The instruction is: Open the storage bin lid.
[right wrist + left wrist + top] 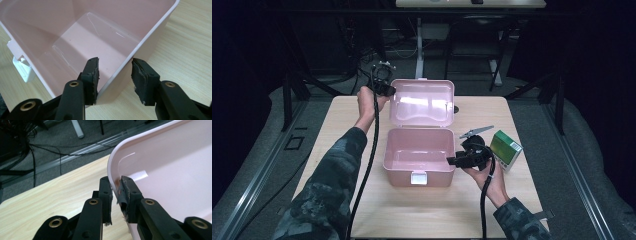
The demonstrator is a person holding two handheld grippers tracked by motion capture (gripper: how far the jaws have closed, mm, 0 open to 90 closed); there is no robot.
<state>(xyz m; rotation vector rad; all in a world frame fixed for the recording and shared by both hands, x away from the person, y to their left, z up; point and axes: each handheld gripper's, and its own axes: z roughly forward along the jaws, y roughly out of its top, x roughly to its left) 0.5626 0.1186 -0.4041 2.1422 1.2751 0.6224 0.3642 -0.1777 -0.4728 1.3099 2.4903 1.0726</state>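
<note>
The left gripper [387, 90] is clamping the left edge of the lid [422, 101], near its top corner; in the left gripper view its pads are pinching the thin pink rim [113, 178] from both sides, jaws nearly together. The lid is standing upright toward the desk's [357, 145] far edge, hinged to the box [419, 156], which is sitting open and empty near the middle of the desk, white latch [418, 178] facing the near edge.

The box is looking like thin moulded plastic: light, stiff enough to hold shape, glossy and so likely slippery under the pads. The rims and walls seem the sensible places to grip, since the flat faces are offering nothing to pinch. Being so light, the base could slide or tip when the lid is swung, so bracing it looks wise.

The right gripper [453, 161] is straddling the box's right wall [140, 47], one jaw inside and one outside, not pressing, so it is standing released around it.

Near the right edge a green carton [505, 148] is lying; any print on it is too small to read, and the box is showing no writing
</note>
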